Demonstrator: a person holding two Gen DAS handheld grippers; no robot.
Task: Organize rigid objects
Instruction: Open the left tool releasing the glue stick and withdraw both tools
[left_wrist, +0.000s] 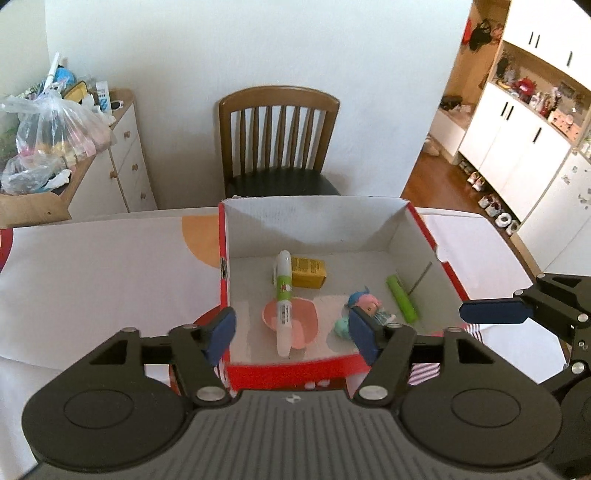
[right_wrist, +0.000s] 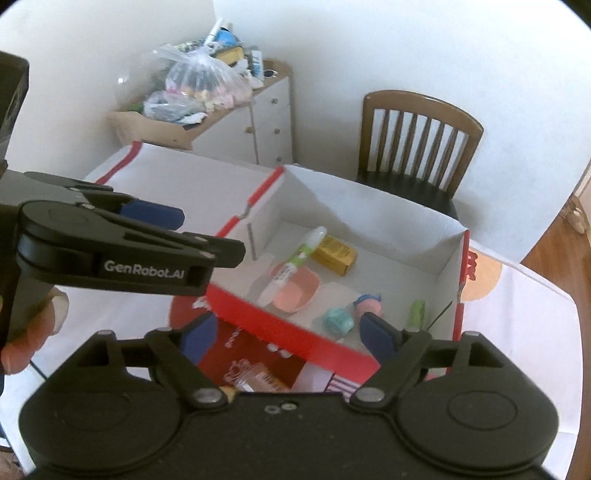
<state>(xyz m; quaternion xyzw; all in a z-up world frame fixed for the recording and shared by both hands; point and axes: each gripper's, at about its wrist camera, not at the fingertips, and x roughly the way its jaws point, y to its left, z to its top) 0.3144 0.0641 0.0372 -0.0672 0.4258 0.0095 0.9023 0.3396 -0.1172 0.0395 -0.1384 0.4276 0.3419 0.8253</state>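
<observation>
A red cardboard box (left_wrist: 295, 369) (right_wrist: 295, 334) with white inside stands on the table. Inside lie a white-and-green tube (left_wrist: 283, 295) (right_wrist: 295, 264) across a pink bowl (left_wrist: 306, 325) (right_wrist: 299, 295), a yellow carton (left_wrist: 308, 272) (right_wrist: 334, 254), a small doll (left_wrist: 367, 304) (right_wrist: 369, 304), a teal toy (left_wrist: 341, 326) (right_wrist: 337, 320) and a green stick (left_wrist: 402, 299) (right_wrist: 416, 312). My left gripper (left_wrist: 291, 332) is open and empty over the box's near edge. My right gripper (right_wrist: 284, 336) is open and empty, near the box's corner; it also shows in the left wrist view (left_wrist: 495, 310).
A wooden chair (left_wrist: 279, 140) (right_wrist: 413, 147) stands behind the table. A white drawer unit (left_wrist: 122, 155) (right_wrist: 266, 122) with plastic bags stands at the back left. A small pink packet (right_wrist: 258, 380) lies on a red sheet in front of the box. The tablecloth (left_wrist: 92, 266) is white.
</observation>
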